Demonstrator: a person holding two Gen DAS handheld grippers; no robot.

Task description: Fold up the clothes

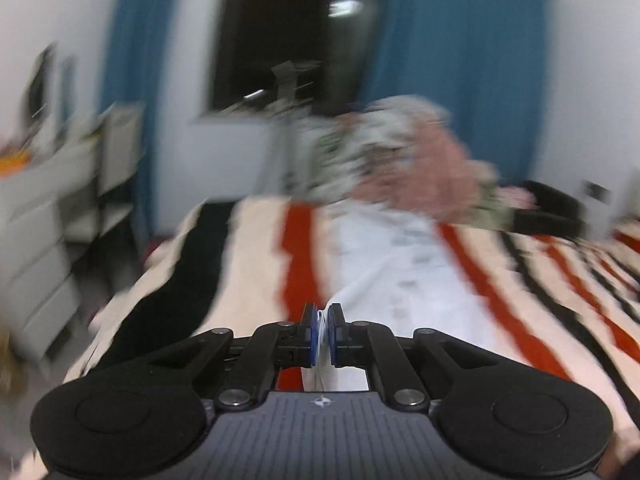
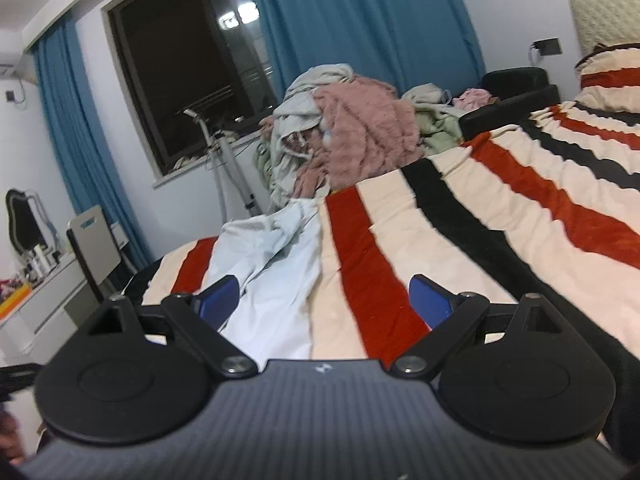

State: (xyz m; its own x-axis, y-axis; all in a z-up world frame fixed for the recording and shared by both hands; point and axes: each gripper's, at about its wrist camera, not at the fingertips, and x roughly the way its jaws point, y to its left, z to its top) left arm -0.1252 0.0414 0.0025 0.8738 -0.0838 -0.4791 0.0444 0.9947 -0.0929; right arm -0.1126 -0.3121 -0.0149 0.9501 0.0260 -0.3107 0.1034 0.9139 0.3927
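A pale blue-white garment [image 1: 396, 264] lies stretched along the striped blanket [image 1: 256, 256] on the bed. My left gripper [image 1: 322, 322] is shut on the garment's near edge, with white cloth pinched between the blue pads. The left wrist view is blurred by motion. In the right wrist view the same garment [image 2: 276, 264] runs from the near edge toward the clothes pile, wrinkled. My right gripper [image 2: 324, 296] stands open above the blanket [image 2: 500, 208], its left finger over the garment, with nothing held.
A heap of pink, grey and green clothes [image 2: 352, 132] sits at the bed's far end, below a dark window [image 2: 192, 60] with blue curtains [image 2: 360, 16]. A white dresser [image 2: 44, 304] and chair [image 2: 94, 248] stand left of the bed. A black armchair [image 2: 516, 96] is far right.
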